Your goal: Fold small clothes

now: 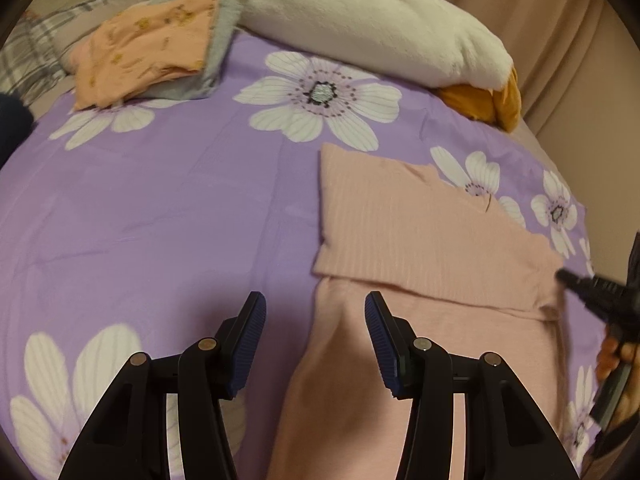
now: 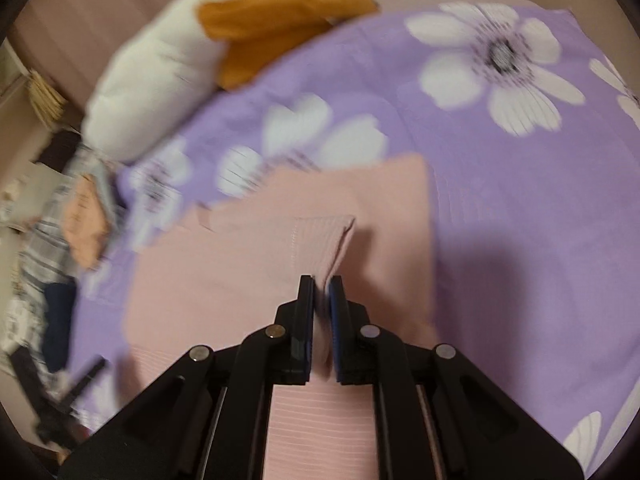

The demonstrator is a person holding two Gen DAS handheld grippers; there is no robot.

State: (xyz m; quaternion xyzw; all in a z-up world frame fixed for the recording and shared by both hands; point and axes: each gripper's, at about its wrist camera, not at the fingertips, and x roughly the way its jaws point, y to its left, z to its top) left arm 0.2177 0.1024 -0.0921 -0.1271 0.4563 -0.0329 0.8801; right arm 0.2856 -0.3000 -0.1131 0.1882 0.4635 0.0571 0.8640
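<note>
A pink ribbed knit garment [image 1: 420, 232] lies on the purple flowered bedspread [image 1: 168, 208], its upper part folded over the lower part. My left gripper [image 1: 316, 312] is open and empty, hovering over the garment's left edge. My right gripper [image 2: 322, 284] is shut on a raised fold of the pink garment [image 2: 320, 236] and lifts it slightly. The right gripper also shows at the right edge of the left wrist view [image 1: 592, 292].
A stack of folded clothes, peach on grey [image 1: 144, 56], lies at the far left of the bed. A white plush pillow [image 1: 372, 20] and an orange cloth [image 1: 484, 104] lie at the far side. Beige curtains hang behind.
</note>
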